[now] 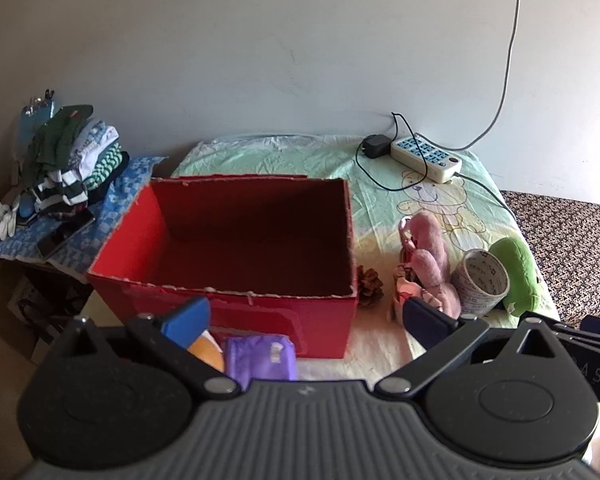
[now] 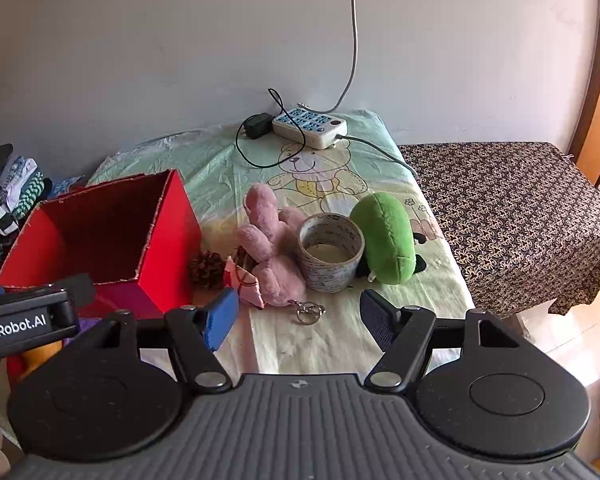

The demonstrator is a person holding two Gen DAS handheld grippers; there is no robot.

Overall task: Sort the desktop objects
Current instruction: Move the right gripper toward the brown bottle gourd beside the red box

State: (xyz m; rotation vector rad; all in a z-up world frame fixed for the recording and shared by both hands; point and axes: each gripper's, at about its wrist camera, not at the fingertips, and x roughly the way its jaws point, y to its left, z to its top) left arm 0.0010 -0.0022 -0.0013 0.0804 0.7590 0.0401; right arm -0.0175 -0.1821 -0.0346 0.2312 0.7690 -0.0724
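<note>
An open, empty red box (image 1: 236, 308) (image 2: 160, 248) stands on the table. Right of it lie a pine cone (image 1: 370, 286) (image 2: 207, 268), a pink plush rabbit (image 1: 434, 264) (image 2: 276, 248) with a keyring (image 2: 310, 312), a small pink patterned pouch (image 2: 244, 284), a roll of tape (image 1: 482, 284) (image 2: 330, 254) and a green plush toy (image 1: 518, 276) (image 2: 386, 236). My left gripper (image 1: 304, 318) is open in front of the box, with a purple packet (image 1: 260, 358) and an orange object (image 1: 206, 352) below it. My right gripper (image 2: 300, 320) is open, just short of the keyring.
A white power strip (image 1: 426, 156) (image 2: 310, 126) with a black adapter (image 1: 374, 146) and cables lies at the table's back. Folded clothes (image 1: 76, 160) and a phone (image 1: 64, 234) lie on a side surface at left. A patterned brown cloth (image 2: 508, 216) covers furniture at right.
</note>
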